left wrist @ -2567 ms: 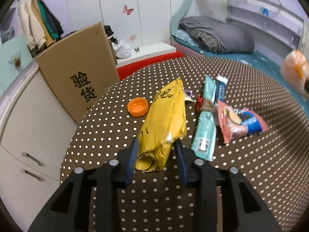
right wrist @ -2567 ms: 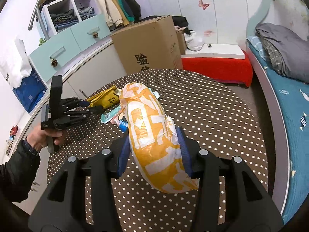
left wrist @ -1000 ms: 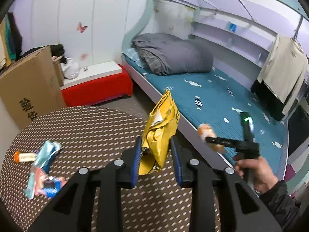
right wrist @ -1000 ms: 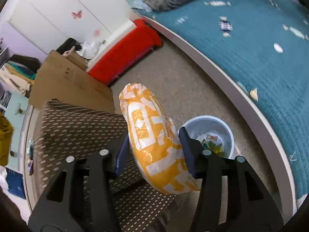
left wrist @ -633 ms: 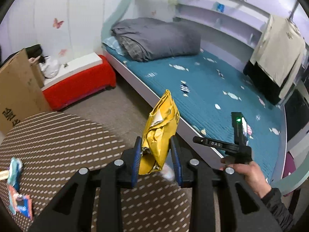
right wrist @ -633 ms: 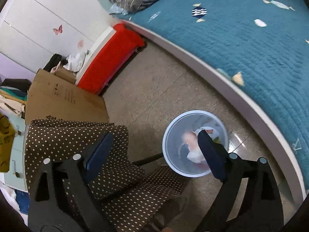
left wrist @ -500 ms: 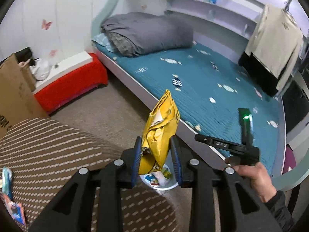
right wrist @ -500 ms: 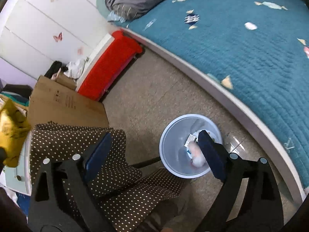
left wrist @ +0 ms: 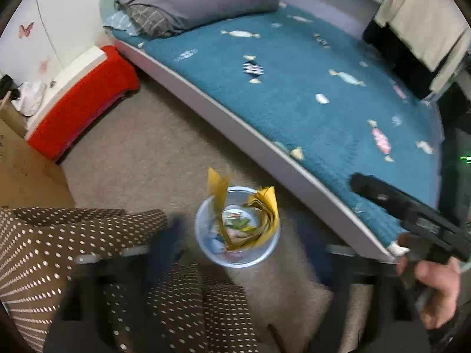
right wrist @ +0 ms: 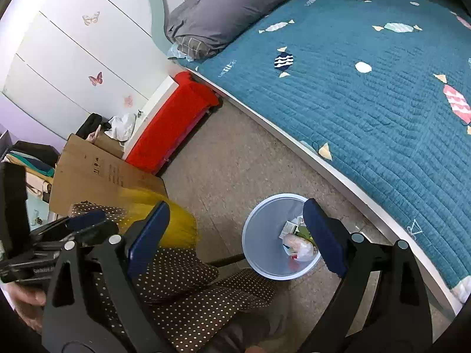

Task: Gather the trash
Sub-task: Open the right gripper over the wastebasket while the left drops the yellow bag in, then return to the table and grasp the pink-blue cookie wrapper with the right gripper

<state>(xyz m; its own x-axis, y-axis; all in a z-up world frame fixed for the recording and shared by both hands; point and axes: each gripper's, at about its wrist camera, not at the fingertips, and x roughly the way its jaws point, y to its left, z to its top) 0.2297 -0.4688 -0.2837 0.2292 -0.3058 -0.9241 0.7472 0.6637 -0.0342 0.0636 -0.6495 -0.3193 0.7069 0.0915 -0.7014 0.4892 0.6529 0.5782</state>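
Note:
A pale blue bin [left wrist: 237, 257] stands on the floor between the dotted table and the bed. In the left wrist view the yellow snack bag [left wrist: 262, 217] sits in the bin's mouth, free of my left gripper [left wrist: 244, 245], whose blurred fingers are spread wide above it. In the right wrist view my right gripper [right wrist: 235, 235] is open and empty over the bin [right wrist: 259, 235], which holds the orange-and-white bag [right wrist: 298, 247] and other wrappers. There the yellow bag [right wrist: 173, 223] appears as a blur beside the left gripper [right wrist: 82, 226].
The brown polka-dot tablecloth [left wrist: 59, 250] hangs at lower left. A teal-quilted bed [left wrist: 309, 94] with a white frame runs along the right. A red bench [left wrist: 79, 103] and a cardboard box [right wrist: 97, 176] stand against the wall. The right gripper body [left wrist: 412, 214] reaches in from the right.
My left gripper opened and the yellow bag dropped into the bin. My right gripper, emptied of the orange-and-white bag earlier, stays open over the bin.

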